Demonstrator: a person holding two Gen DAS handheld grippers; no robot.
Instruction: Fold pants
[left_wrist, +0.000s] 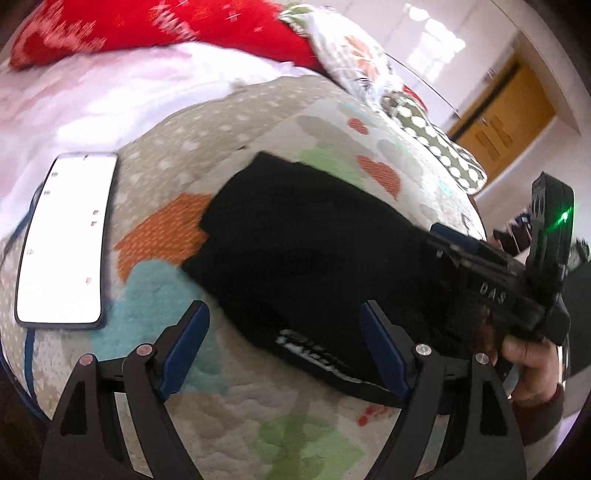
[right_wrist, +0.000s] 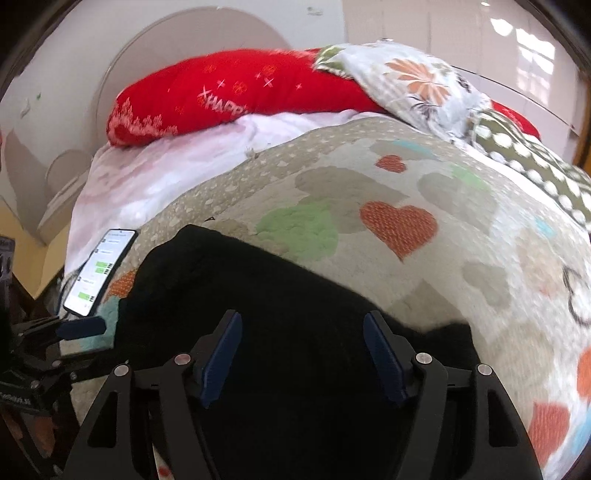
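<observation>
Left wrist view shows our left gripper (left_wrist: 284, 354) with its fingers spread and released, nothing between the pads, above the near edge of the black pants (left_wrist: 314, 251), which lie bunched on the heart-print quilt (left_wrist: 258, 122) of the bed, right of a lit phone (left_wrist: 62, 240). Our right gripper (right_wrist: 303, 356) likewise hangs released over the dark cloth. We judge the fold goes best if each of us takes a matching corner and keeps the edges level. Motion blur smears the fabric; waistband, legs and existing folds cannot be told apart, and the near hem is cut off.
</observation>
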